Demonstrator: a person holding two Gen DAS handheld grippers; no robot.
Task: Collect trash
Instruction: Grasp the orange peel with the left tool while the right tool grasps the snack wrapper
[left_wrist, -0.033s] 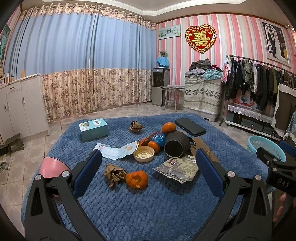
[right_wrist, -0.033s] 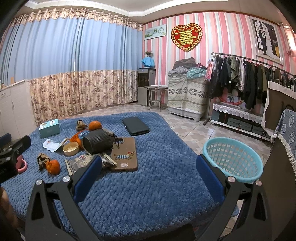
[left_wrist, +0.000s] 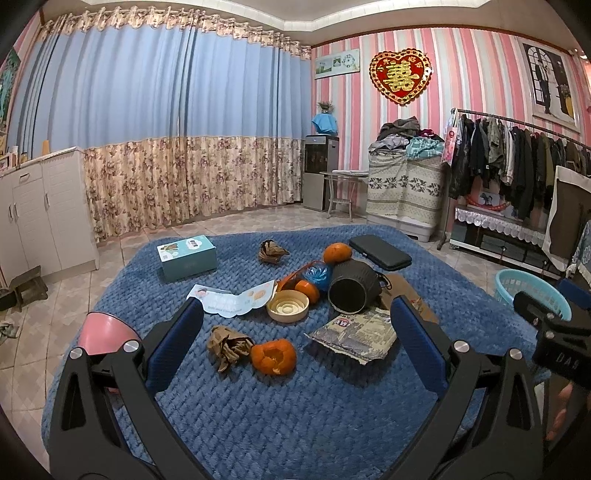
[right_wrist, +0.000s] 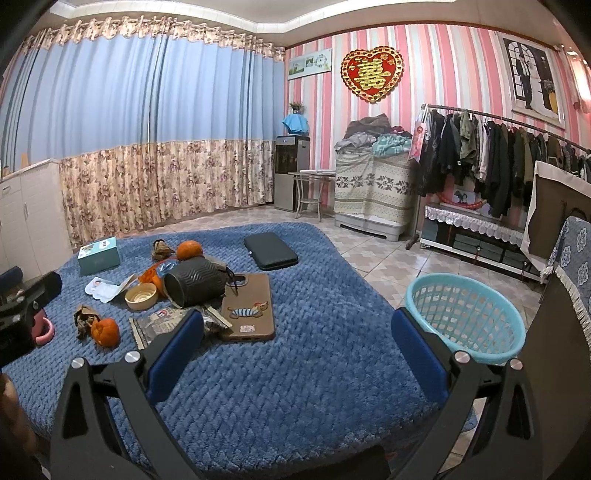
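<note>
Only the right wrist view shows the whole turquoise basket (right_wrist: 466, 317) on the tiles beside the blue quilt (right_wrist: 303, 369) where orange peel (left_wrist: 273, 356) and wrappers lie, both the left gripper (left_wrist: 295, 343) and right gripper (right_wrist: 295, 343) gaping wide and empty.

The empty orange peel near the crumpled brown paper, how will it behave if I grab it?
The orange peel is a hollow, torn-open shell, so it probably weighs little and would likely cave in when squeezed. It touches the crumpled brown paper, which may shift along with it.
</note>
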